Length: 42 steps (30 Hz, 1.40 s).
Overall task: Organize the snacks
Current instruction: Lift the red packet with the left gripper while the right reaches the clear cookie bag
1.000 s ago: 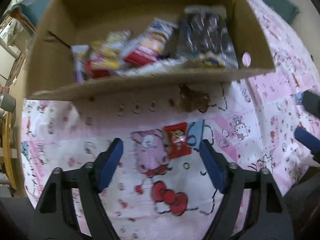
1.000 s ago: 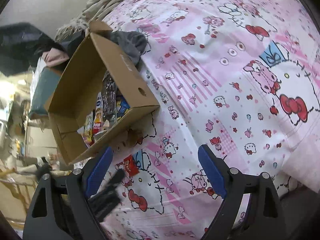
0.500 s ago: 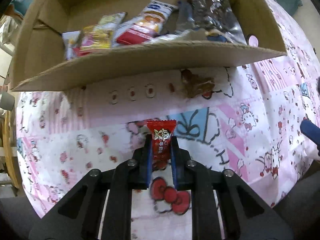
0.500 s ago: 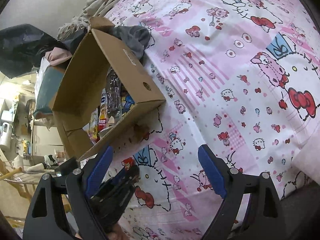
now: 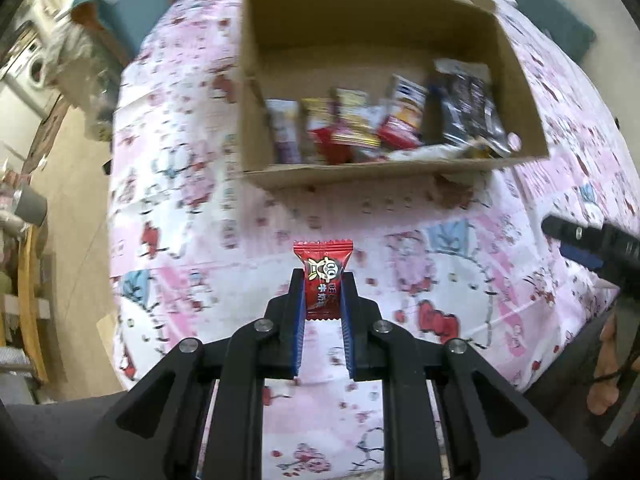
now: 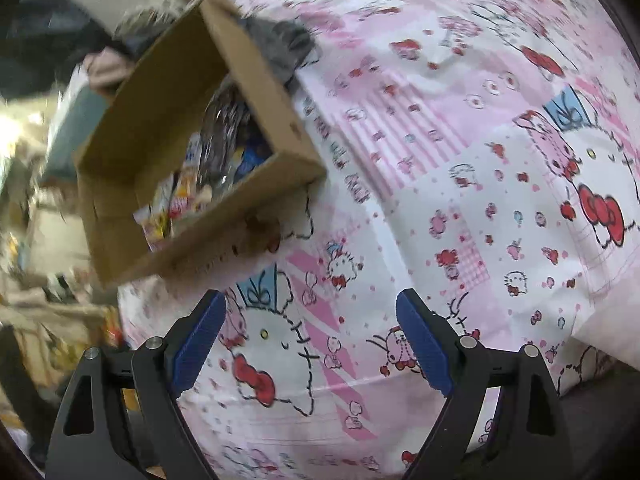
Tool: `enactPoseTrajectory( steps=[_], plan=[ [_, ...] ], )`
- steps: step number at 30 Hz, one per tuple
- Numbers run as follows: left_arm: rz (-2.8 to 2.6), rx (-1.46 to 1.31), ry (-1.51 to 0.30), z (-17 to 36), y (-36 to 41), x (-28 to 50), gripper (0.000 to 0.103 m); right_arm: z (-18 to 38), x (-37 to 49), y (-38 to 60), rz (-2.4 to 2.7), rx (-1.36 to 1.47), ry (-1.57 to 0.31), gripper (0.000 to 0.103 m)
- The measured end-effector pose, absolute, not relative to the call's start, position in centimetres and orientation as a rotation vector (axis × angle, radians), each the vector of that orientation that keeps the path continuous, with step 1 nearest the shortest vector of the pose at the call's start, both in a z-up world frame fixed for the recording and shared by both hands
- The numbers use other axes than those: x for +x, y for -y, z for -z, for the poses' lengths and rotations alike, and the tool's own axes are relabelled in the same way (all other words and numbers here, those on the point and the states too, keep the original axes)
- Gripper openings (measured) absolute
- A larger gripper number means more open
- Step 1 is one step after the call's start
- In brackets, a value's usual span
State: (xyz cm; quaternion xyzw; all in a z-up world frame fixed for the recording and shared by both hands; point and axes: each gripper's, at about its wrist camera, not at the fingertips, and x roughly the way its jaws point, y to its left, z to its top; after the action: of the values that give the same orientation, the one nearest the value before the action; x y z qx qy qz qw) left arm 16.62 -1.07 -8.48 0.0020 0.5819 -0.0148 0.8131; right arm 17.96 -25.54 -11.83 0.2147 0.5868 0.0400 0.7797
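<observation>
My left gripper is shut on a small red candy packet and holds it above the pink cartoon-print cloth, in front of an open cardboard box. The box holds several snack packets, among them a dark foil bag. My right gripper is open and empty over the cloth; the box lies to its upper left. The right gripper also shows at the right edge of the left wrist view.
Grey fabric lies behind the box. A teal cushion sits at the far left, and a floor with furniture lies beyond the cloth's left edge. A white object lies at the right edge.
My left gripper closed on the red candy packet that lay on the cloth and has lifted it up and back from the box. My right gripper stayed open and shifted slightly.
</observation>
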Motion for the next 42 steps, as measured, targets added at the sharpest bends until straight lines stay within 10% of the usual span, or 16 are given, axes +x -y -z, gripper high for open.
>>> enactPoseTrajectory(
  steps=[28, 42],
  plan=[
    [-0.008, -0.315, -1.288, 9.5, -4.9, 17.8, 0.013, 19.1, 24.1, 15.3, -0.123, -0.065, -1.025, 0.089],
    [-0.035, -0.275, -1.291, 10.2, -4.7, 17.9, 0.013, 17.2, 25.2, 15.3, -0.159, -0.059, -1.023, 0.051]
  ],
)
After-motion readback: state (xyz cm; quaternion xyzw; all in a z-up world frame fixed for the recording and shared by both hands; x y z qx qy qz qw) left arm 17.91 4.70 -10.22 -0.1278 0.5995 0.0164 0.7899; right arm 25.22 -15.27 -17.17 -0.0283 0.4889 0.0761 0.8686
